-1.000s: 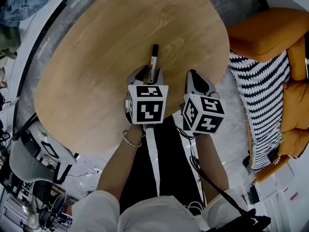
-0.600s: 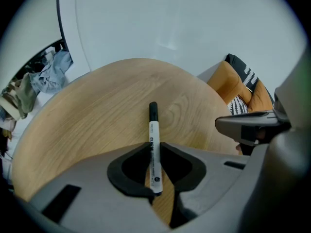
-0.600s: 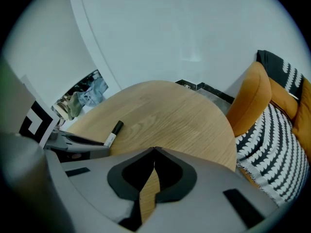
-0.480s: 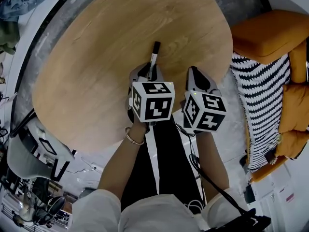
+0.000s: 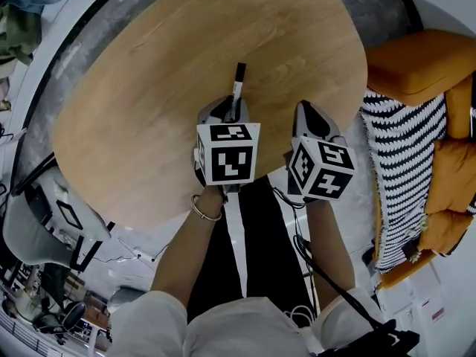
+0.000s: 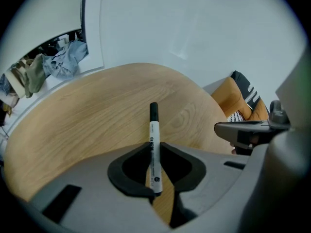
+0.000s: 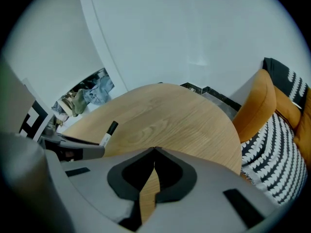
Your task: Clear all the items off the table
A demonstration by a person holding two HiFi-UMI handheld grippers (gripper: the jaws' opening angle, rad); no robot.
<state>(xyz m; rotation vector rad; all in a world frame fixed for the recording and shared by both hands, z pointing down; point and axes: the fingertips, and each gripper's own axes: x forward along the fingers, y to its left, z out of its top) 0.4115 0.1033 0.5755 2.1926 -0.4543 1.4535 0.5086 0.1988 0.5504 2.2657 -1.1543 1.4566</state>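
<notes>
The marker (image 5: 237, 88) is clamped between the jaws of the left gripper (image 5: 229, 110), which have just been closing on it. Its black cap points out over the wooden table (image 5: 141, 88), near the table's near edge. Just beside it, the right gripper (image 5: 309, 112) has its jaws pinched together, empty.

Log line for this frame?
left gripper: jaws just been closing, now clamped on black-capped marker | right gripper: shut, empty | wooden table: under both grippers
</notes>
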